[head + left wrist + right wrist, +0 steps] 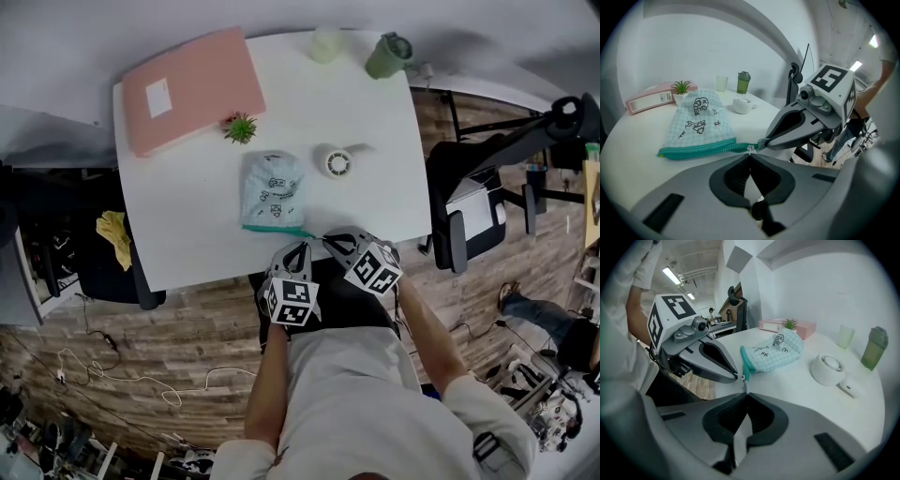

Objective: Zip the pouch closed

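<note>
Left gripper view shows the pouch (696, 121) lying flat near the table's (628, 154) front edge, pale checked cloth with small drawings, its teal zipper (698, 149) along the near side. The zipper teeth look joined along their whole length, and the zipper pull (750, 149) sits at the right-hand end. The left gripper (749, 154) has its jaws pressed together with no gap, pinched on that pull. Just past it, the right gripper (762, 142) reaches in from the right, its tips nipping the zipper end (758, 145), so the two grippers nearly touch.

Right gripper view confirms that gripper's jaws are also fully together, a thin pale strip caught at their tips, with the other gripper's tip right at the pouch's teal corner.

Head view places both grippers side by side at the pouch's near right corner, over the table edge. Farther back it shows a round white object (337, 161) beside the pouch, a small plant (240, 127) touching a pink binder (192, 89), then a pale cup (326, 43) and a green bottle (389, 54) at the far edge. Only this view shows the yellow cloth (114, 234) left of the table and the office chair (459, 202) to its right. Only the right gripper view shows a small white item (848, 386) next to the round object.
</note>
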{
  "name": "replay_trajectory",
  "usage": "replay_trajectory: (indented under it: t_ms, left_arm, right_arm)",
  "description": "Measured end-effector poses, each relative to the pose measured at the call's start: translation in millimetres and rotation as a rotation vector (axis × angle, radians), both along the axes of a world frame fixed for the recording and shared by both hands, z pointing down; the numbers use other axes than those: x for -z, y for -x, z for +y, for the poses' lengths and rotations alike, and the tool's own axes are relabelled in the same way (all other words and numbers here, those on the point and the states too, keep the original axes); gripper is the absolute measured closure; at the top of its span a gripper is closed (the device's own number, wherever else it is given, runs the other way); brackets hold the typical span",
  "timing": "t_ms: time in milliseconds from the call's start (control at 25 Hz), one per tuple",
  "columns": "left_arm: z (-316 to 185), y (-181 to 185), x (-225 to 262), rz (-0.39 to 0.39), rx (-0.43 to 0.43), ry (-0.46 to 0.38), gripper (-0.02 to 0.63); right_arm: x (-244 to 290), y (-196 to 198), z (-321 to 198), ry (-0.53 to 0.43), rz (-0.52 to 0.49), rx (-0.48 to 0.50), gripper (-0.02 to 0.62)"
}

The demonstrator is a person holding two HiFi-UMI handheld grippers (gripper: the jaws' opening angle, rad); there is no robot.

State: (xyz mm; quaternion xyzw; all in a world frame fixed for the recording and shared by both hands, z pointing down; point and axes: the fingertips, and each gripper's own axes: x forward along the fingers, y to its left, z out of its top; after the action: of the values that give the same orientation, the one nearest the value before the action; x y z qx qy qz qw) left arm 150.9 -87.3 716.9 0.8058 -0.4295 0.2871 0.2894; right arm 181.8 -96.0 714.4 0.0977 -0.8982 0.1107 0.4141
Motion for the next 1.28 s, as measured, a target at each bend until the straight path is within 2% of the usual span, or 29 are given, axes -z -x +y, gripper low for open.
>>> replay_trajectory:
  t_ms: [760,1280]
  left_arm:
    - [-8,22,7,-0.028,-0.03,-0.016,0.611]
    - [-19,57,10,-0.051,0.014,-0.016,0.611]
  right_arm:
    - [1,-2,-11,-0.02,0.043,-0.117,0.594]
    - [-1,-16,-24,-0.041,0.095,-0.206,0.594]
